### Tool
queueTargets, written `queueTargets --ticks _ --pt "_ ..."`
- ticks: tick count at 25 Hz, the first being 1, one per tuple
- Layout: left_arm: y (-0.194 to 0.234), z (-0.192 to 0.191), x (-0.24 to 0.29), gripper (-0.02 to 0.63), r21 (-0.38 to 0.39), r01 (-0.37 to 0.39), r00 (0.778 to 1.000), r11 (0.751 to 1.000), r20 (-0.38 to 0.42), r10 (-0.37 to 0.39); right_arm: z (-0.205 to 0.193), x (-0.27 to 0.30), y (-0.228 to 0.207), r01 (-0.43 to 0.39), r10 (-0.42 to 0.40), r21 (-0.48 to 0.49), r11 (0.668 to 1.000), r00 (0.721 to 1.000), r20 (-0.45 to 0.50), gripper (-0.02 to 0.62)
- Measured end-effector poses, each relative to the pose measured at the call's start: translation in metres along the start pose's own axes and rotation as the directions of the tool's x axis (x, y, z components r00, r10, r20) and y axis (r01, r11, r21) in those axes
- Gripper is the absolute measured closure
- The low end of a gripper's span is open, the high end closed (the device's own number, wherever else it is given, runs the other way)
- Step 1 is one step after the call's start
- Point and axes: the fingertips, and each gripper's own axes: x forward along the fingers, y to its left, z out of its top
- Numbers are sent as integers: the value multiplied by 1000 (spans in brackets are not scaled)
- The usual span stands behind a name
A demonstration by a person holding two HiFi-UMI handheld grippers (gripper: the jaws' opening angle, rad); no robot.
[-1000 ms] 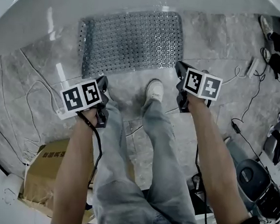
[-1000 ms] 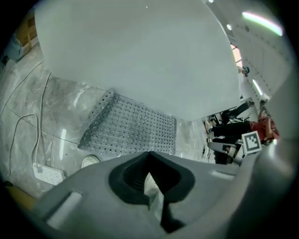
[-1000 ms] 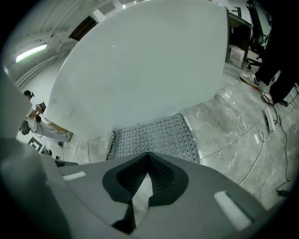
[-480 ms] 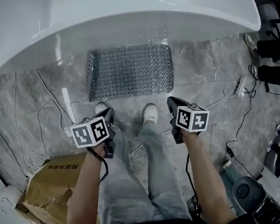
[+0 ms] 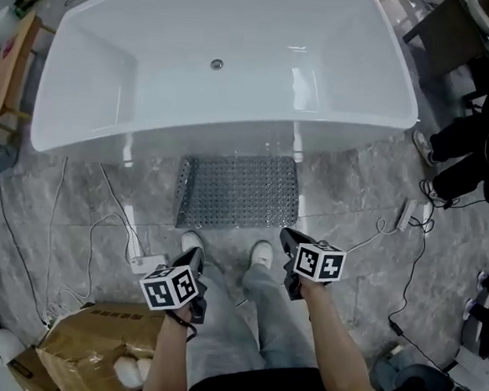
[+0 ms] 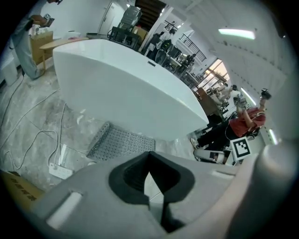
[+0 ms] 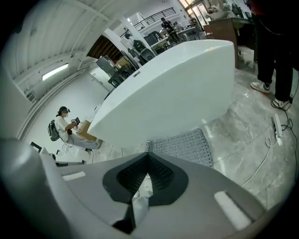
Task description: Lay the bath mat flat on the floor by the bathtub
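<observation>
Both tools have risen off the floor (image 5: 354,191) to the frame's lower middle, left gripper (image 5: 192,266) and right gripper (image 5: 287,238) pressed together on nothing, while the bath mat (image 5: 239,192) lies flat at centre beside the bathtub (image 5: 232,135), so the job looks finished

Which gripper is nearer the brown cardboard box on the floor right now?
Left. The left gripper hangs just off the upper right corner of the cardboard box in the head view. The right gripper is beyond the person's legs, on the far side from it.
</observation>
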Motion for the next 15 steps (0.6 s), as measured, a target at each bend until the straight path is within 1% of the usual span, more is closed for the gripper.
queueTargets --ticks 4,9,12,15 --pt "-29 31 -54 603 28 -27 992 999 126 23 35 -37 33 -53 56 -66 996 997 46 589" --pt "-59 38 -123 603 23 -42 972 999 231 35 59 -96 71 -80 92 -111 991 989 112 590" --pt "-84 46 -143 603 18 -33 955 999 296 26 81 -123 95 -110 136 -159 981 978 160 589" --pt "-101 69 -153 603 41 -20 938 999 347 5 105 -135 130 -150 196 -228 962 961 197 589"
